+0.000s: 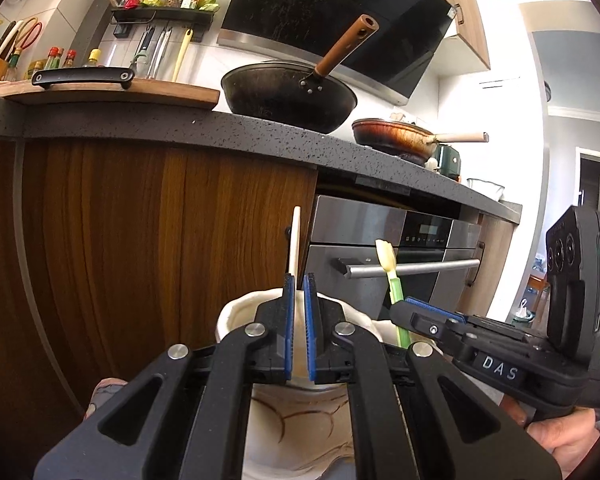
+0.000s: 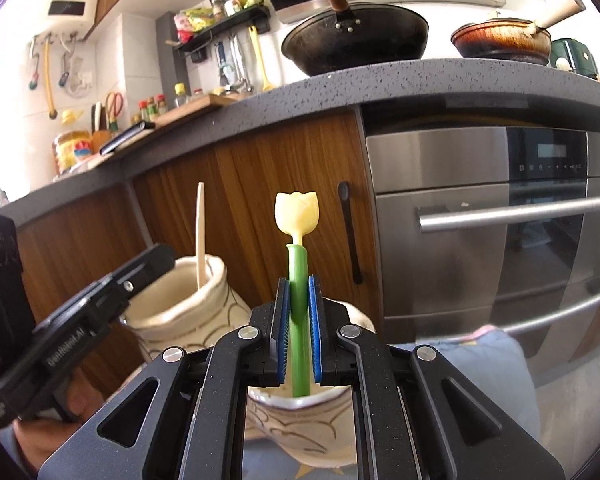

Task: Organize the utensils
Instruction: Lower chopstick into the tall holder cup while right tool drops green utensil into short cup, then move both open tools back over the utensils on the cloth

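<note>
The left tongs (image 1: 299, 284) are closed tight on the thin stem of a cream-coloured utensil (image 1: 295, 240), which stands upright with its lower end down inside a cream ceramic holder (image 1: 236, 312) painted with brown lines. The right tongs (image 2: 299, 286) are pinched onto the green stem of a tulip-topped utensil (image 2: 297, 216); its yellow flower end points up, and its lower end dips into a second cream ceramic holder (image 2: 300, 432) directly below the tongs. In the right wrist view the two holders stand near each other, the one with the cream utensil to the left, in front of brown wooden cabinet doors (image 2: 252, 184). A stainless oven (image 2: 480, 220) sits to the right of the doors. On the dark speckled surface (image 1: 180, 128) above, a black wok (image 1: 288, 92) and a brown pan (image 1: 392, 136) rest side by side.
</note>
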Demonstrator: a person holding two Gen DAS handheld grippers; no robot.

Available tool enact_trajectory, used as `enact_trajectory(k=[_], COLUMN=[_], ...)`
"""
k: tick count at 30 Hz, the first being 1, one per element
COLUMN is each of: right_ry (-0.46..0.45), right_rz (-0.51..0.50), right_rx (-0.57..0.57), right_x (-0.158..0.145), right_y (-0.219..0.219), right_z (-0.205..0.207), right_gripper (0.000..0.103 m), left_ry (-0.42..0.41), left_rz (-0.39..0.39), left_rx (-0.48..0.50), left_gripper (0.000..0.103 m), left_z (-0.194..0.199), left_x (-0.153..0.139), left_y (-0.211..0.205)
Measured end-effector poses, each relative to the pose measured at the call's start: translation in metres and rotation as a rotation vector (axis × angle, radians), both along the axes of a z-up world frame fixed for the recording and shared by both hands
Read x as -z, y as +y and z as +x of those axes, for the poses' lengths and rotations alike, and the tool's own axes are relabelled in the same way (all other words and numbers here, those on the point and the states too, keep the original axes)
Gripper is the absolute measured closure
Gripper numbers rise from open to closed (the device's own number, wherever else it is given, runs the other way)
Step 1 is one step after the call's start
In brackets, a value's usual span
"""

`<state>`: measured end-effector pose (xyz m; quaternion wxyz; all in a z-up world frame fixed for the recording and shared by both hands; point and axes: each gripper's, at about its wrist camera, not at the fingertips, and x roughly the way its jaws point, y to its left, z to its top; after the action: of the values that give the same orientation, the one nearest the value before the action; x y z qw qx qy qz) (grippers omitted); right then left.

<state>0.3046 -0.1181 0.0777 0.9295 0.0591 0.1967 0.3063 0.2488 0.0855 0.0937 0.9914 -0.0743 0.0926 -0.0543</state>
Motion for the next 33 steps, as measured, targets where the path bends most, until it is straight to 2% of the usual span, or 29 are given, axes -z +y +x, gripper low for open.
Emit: enact_trajectory(k=[7,11,13,16,18,20,27,33], right_ry=[0.013,0.014,0.014,0.009,0.002,-0.007,-0.027,-0.02], right_rz=[-0.061,-0.056,-0.047,-0.036,-0.026,-0.021,0.012,0.053], right_rx=[0.011,0.015,0.014,0.015,0.011,0.013,0.038,0.052], right_x=[0.005,0.004,0.003,0.001,0.0,-0.002,-0.007,-0.011], right_y=[0.005,0.003,0.0,-0.002,-0.005,-0.007,-0.026,-0.05], right_z=[-0.001,0.0,0.0,-0.001,-0.003,-0.004,-0.011,-0.021], right_gripper=[0.093,0.087,0.086,0.084,0.081,0.079,0.076,0.075], left_ry=[-0.002,-0.015,-0.018,-0.029,-0.041,-0.056,-0.047,0.057], left_rz=[-0.006,-0.017,-0.035,-0.059,-0.06,-0.057,-0.022,0.015], left_rx=[-0.005,-0.011,-0.019,-0.034,-0.047,-0.059,-0.082,-0.088], left_gripper=[0.098,0.095,0.089,0.071,0.056,0.048,0.043,0.042], left_z=[-0.005,-0.011,-0.015,-0.023,-0.027,-0.035,-0.053,-0.064], left_x=[-0.004,-0.01,-0.012,-0.015,-0.018,-0.022,-0.028,-0.012], left_y=[0.002,0.005,0.009,0.014,0.016,0.018,0.021,0.023])
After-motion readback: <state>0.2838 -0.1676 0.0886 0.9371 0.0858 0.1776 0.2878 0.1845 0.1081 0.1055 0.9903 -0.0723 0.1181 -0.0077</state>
